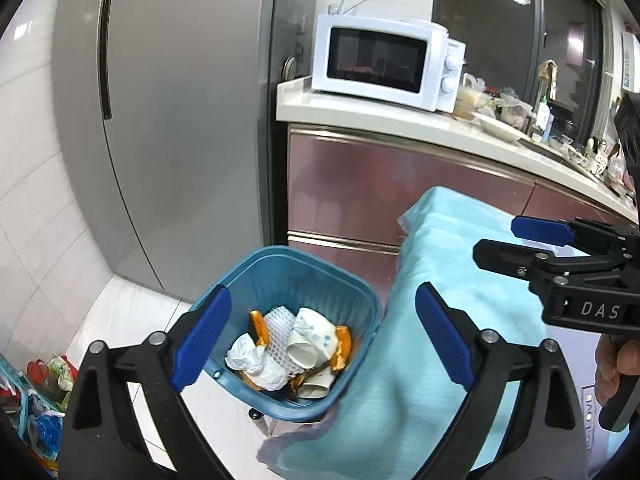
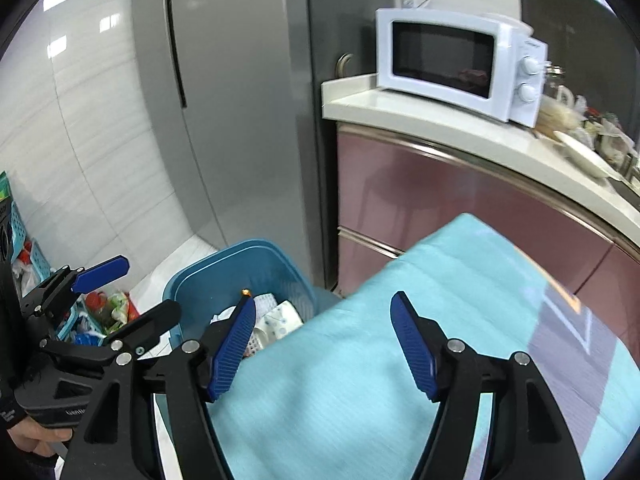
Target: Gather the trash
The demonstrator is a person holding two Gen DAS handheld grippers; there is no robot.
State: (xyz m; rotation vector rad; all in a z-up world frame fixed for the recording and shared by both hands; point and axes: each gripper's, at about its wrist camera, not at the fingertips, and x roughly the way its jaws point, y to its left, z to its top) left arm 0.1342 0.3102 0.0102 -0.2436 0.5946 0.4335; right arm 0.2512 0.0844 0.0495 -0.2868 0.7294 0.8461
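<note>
A blue plastic trash bin (image 1: 240, 276) stands on the floor beside a table under a light blue cloth (image 1: 452, 280). It holds crumpled white paper (image 1: 250, 356), paper cups (image 1: 312, 340), white foam netting and orange wrappers. My left gripper (image 1: 320, 340) is open and empty above the bin. My right gripper (image 2: 328, 344) is open and empty above the cloth (image 2: 360, 360), with the bin (image 2: 224, 272) to its left. Each gripper shows in the other's view, the right one (image 1: 504, 244) and the left one (image 2: 132, 284), both open.
A grey fridge (image 1: 168, 120) stands behind the bin. A counter (image 1: 400, 120) with pink cabinet fronts carries a white microwave (image 1: 384, 60), a plate and clutter. Baskets with packets (image 1: 44, 392) sit on the floor at the left.
</note>
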